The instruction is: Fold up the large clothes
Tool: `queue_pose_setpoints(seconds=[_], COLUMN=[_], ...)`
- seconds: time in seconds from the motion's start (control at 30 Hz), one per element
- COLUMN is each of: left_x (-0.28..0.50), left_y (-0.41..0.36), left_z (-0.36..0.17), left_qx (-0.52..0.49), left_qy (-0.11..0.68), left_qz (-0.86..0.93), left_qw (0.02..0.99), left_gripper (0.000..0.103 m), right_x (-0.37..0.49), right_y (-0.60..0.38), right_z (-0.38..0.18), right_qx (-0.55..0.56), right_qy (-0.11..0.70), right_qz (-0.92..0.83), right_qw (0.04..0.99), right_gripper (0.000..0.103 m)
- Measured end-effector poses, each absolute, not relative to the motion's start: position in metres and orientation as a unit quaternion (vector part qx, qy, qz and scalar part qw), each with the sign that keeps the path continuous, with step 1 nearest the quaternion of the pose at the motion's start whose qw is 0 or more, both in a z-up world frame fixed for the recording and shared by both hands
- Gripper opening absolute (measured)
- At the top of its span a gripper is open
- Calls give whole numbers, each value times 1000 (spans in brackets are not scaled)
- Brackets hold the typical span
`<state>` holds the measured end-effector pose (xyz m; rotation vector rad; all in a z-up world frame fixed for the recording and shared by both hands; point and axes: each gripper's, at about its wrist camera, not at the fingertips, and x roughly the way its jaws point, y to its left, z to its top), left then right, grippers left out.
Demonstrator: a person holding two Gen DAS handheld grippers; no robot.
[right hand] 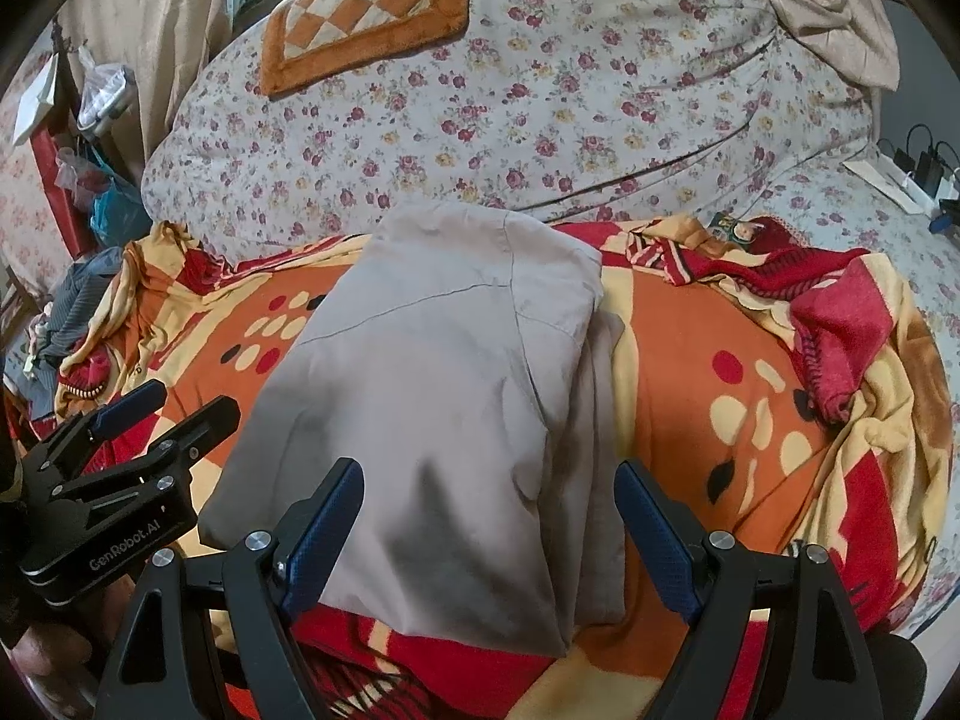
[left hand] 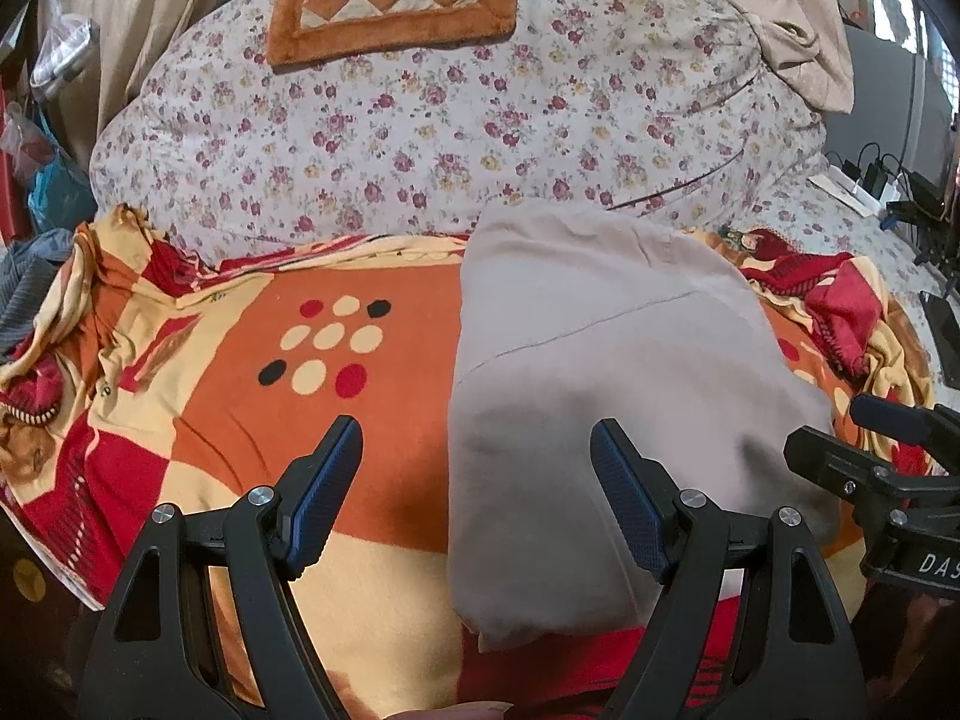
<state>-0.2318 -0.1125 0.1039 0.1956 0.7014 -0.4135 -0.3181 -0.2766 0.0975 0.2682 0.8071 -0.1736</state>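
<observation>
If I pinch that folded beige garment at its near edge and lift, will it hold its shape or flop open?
The beige garment will probably flop: it is thin cloth, with soft creases and edges draping over the patterned blanket. Its stacked layers look loose, so lifting one edge may peel only the top layer. It likely weighs little, and pushing would bunch it rather than slide it.

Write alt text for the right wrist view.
A folded beige garment lies on an orange, red and cream blanket, with the open right gripper above its near edge. The left gripper is at left; a floral quilt lies behind.
</observation>
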Motion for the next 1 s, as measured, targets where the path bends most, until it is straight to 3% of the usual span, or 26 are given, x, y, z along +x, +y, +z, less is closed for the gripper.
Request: queue_pose_setpoints(seconds=[1.0], left_x=[-207], left_y=[-104], left_z=[91], left_qx=[67], left_qy=[375], left_qz=[-213], left_qw=[900], left_gripper=[79], right_x=[-311], right_y=[-283], right_z=[92], right_qx=[129], right_qy=[397], right_qz=[-87], right_qw=[905], right_gripper=[83])
